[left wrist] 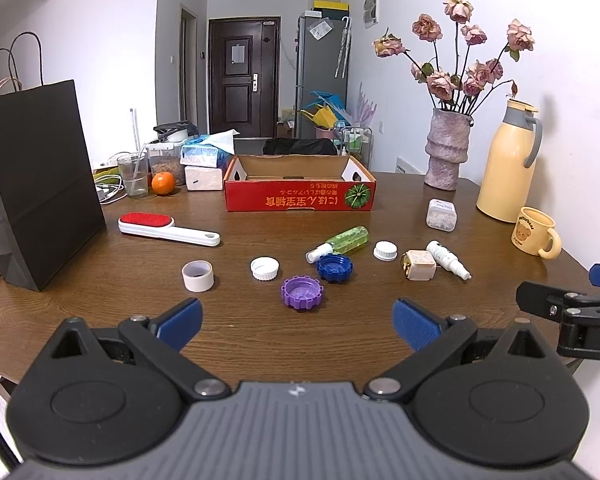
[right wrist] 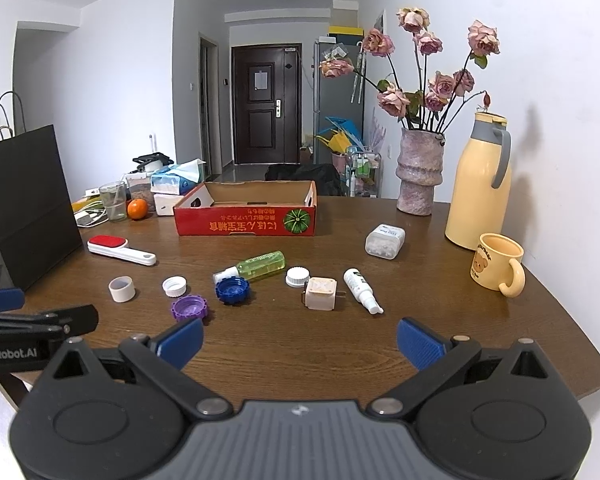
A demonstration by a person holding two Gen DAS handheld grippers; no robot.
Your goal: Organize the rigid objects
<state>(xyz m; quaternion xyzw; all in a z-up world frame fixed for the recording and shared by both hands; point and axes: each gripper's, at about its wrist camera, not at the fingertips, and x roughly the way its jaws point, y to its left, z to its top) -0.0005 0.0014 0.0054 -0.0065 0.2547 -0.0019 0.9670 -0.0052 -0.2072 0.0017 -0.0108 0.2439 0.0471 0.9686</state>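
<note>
Both left gripper [left wrist: 296,322] and right gripper [right wrist: 300,340] hover, jaws apart, nothing held. Purple ribbed plastic cap [left wrist: 302,293] lies nearest on brown wooden surface [left wrist: 100,300] (blue cap [left wrist: 334,267] just beyond); red cardboard box [left wrist: 300,196] far centre.

Brown wooden worktop [left wrist: 112,292]. On it: red cardboard box [left wrist: 300,196] at back, lint brush [left wrist: 168,229], tape roll [left wrist: 197,276], white cap [left wrist: 264,269], purple cap [left wrist: 302,293], blue cap [left wrist: 334,267] touching green spray bottle [left wrist: 342,241], plug adapter [left wrist: 418,265], vase [left wrist: 446,148], yellow thermos [left wrist: 508,160], mug [left wrist: 534,231], black paper bag [left wrist: 36,184].
</note>
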